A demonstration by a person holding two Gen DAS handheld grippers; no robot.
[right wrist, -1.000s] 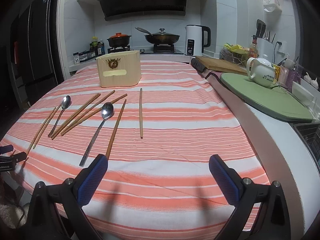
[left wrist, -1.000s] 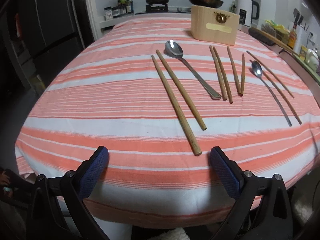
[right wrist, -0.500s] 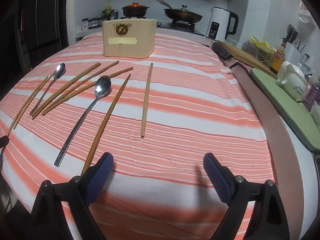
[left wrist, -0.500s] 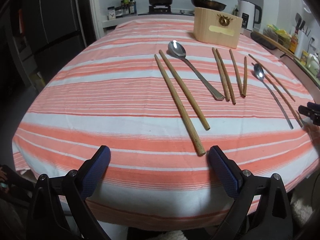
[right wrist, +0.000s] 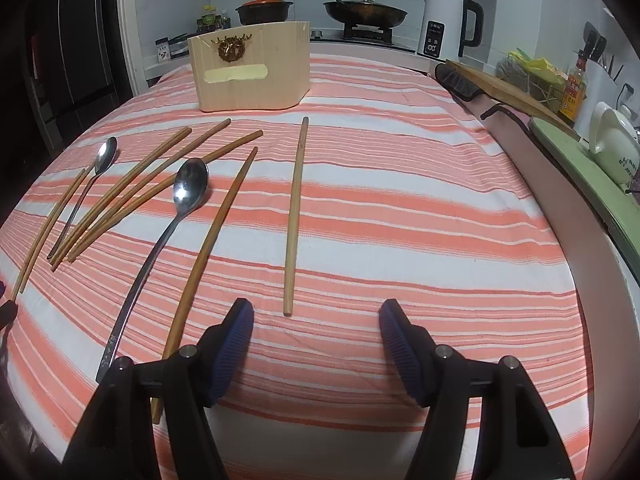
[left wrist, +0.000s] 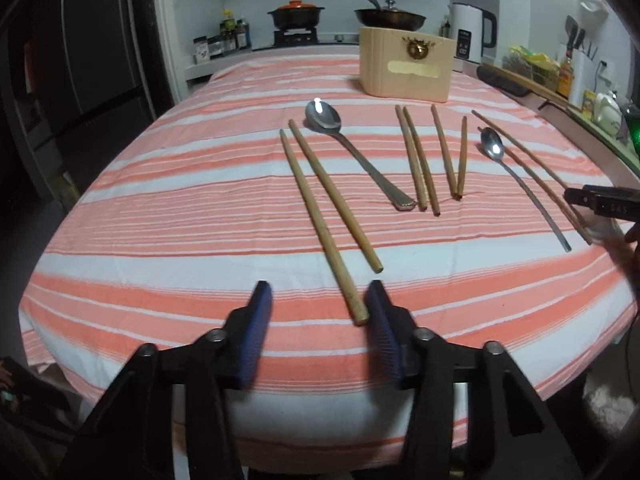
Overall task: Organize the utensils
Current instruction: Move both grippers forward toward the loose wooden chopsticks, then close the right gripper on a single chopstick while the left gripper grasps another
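Note:
Several wooden chopsticks and two metal spoons lie spread on the striped cloth in front of a pale wooden utensil box (left wrist: 406,66) (right wrist: 252,76). My left gripper (left wrist: 320,320) hovers at the near table edge with its jaws closing. The near end of a thick chopstick (left wrist: 320,220) lies just inside its right pad, and the pads do not press it. A large spoon (left wrist: 352,152) lies beyond. My right gripper (right wrist: 318,332) is closing too. The end of a pale chopstick (right wrist: 295,208) lies just ahead of its gap. A darker chopstick (right wrist: 212,236) and a spoon (right wrist: 176,216) run past its left finger.
A cutting board (right wrist: 508,88), a green mat (right wrist: 580,156) and a white teapot (right wrist: 612,148) line the counter to the right. A kettle (right wrist: 444,24), a pan and a pot stand behind the table. A dark fridge (left wrist: 80,60) is on the left.
The left jaws have narrowed sharply beside the thick chopstick's near end. The right gripper has moved forward and lower over the cloth, and its jaws have narrowed.

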